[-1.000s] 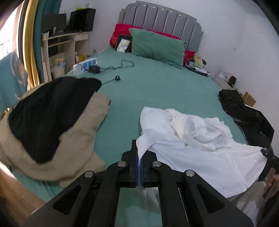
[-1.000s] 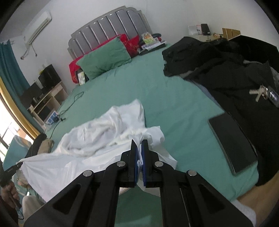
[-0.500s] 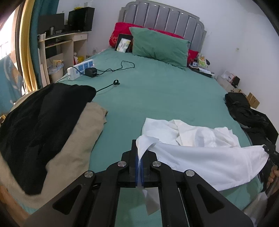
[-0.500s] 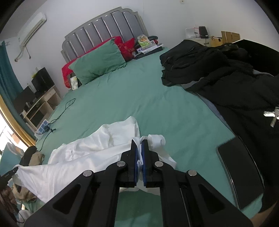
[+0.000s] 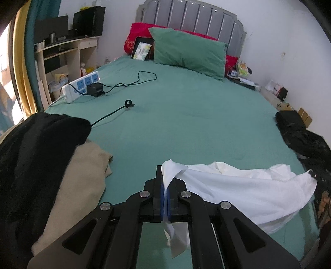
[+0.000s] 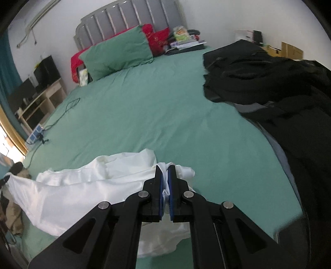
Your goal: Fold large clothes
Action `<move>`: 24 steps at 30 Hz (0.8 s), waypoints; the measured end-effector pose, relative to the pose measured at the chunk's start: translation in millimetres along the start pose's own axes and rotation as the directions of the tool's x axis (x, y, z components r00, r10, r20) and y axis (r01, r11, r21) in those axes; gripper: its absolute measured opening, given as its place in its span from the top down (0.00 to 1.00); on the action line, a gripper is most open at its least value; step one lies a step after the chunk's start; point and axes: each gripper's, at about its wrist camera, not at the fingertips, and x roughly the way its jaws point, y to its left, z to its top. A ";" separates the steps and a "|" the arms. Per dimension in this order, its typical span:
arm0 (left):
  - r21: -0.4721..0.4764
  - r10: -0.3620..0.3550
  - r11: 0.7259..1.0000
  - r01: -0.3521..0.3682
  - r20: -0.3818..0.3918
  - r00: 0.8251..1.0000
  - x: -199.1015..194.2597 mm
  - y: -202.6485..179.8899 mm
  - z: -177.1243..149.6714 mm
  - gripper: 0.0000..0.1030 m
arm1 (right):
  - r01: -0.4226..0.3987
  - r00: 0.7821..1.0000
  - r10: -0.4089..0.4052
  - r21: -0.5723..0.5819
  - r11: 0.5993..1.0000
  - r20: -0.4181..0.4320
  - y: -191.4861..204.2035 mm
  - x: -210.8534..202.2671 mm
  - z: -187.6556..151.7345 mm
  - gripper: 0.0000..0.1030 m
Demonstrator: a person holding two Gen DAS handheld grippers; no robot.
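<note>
The left gripper [image 5: 165, 191] is pinched tight on an edge of the white shirt [image 5: 248, 190], with a tongue of cloth sticking up above its blue pads [image 5: 161, 198] and a strip hanging below them. The right gripper [image 6: 165, 186] is likewise clamped on a bunched edge of the same shirt [image 6: 68, 190], cloth squeezed between its blue pads [image 6: 170, 192]. The shirt stretches between the two grippers over the near end of the bed [image 5: 186, 115], its far part lying rumpled on the green sheet and its near part hanging over the bed's edge.

No box, basket or drawer with clothes in it shows clearly; the clothes lie in loose heaps on the bed.

Only the left wrist view shows the heap just left of the left gripper: a black garment [image 5: 35, 157] lying on a tan garment [image 5: 82, 186]. It also gives the power strip [image 5: 80, 87] with a black plug and cable close up, and the desk [image 5: 68, 55] beyond the bed.

Only the right wrist view shows the full spread of the black clothes [image 6: 279, 93] piled along the bed's right side, and cardboard boxes [image 6: 289, 49] by the wall; what they hold cannot be told. Both views show the green pillow [image 5: 188, 51] against red pillows [image 5: 140, 33] at the grey headboard [image 5: 192, 16].
</note>
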 end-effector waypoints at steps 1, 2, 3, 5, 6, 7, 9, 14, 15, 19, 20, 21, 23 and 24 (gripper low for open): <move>0.004 0.004 1.000 -0.004 -0.005 1.000 6.8 0.5 1.5 0.98 | -0.004 1.000 0.004 -0.011 1.000 -0.007 0.4 8.3 4.0 0.95; 0.005 0.009 1.000 -0.009 -0.013 1.000 15.9 1.7 3.2 0.98 | -0.006 1.000 0.006 -0.025 1.000 -0.014 1.3 16.3 7.8 0.95; 0.003 0.011 1.000 -0.011 -0.018 1.000 24.5 3.4 4.8 0.98 | -0.006 1.000 0.005 -0.037 0.999 -0.020 1.8 22.8 10.7 0.95; -0.003 0.015 1.000 -0.015 -0.026 1.000 37.7 5.7 7.2 0.98 | -0.008 0.999 0.006 -0.060 0.998 -0.036 0.1 39.8 15.4 0.95; -0.008 0.014 1.000 -0.015 -0.032 0.999 45.6 7.5 7.7 0.98 | -0.009 0.999 0.006 -0.063 0.998 -0.046 -1.2 48.9 16.5 0.95; -0.013 0.014 1.000 -0.015 -0.043 0.999 54.9 9.7 7.9 0.98 | -0.012 0.998 0.009 -0.057 0.998 -0.059 -3.2 58.8 17.7 0.95; -0.020 0.019 1.000 -0.021 -0.067 0.998 71.5 13.5 7.4 0.98 | -0.034 0.996 0.032 -0.018 0.999 -0.089 -8.5 77.0 17.2 0.94; -0.013 0.049 0.999 -0.051 -0.113 0.992 100.8 21.1 5.0 0.97 | -0.022 0.993 0.018 -0.033 0.999 -0.119 -6.4 100.3 15.2 0.91; -0.014 0.046 0.999 -0.048 -0.120 0.992 105.0 22.4 5.3 0.96 | -0.008 0.993 0.001 -0.052 0.999 -0.117 -4.7 101.9 15.0 0.86; -0.059 0.045 0.997 -0.055 -0.160 0.986 113.3 30.1 9.3 0.78 | 0.049 0.994 -0.055 -0.065 0.997 -0.091 -4.1 102.6 18.9 0.55; -0.071 0.051 0.996 -0.062 -0.150 0.987 109.9 31.6 11.4 0.72 | 0.077 0.994 -0.081 -0.059 0.995 -0.074 -4.9 100.2 22.0 0.52; -0.076 0.057 0.995 -0.068 -0.139 0.989 105.9 32.1 13.3 0.65 | 0.088 0.994 -0.091 -0.049 0.995 -0.053 -5.4 96.8 25.9 0.51; -0.063 0.071 0.995 -0.076 -0.083 0.994 85.3 27.3 18.5 0.59 | 0.139 0.990 -0.139 -0.042 0.989 0.001 -1.8 82.2 34.1 0.50; -0.049 0.064 0.997 -0.067 -0.060 0.996 75.1 22.4 19.8 0.59 | 0.168 0.986 -0.166 -0.066 0.984 0.032 5.1 74.0 37.0 0.48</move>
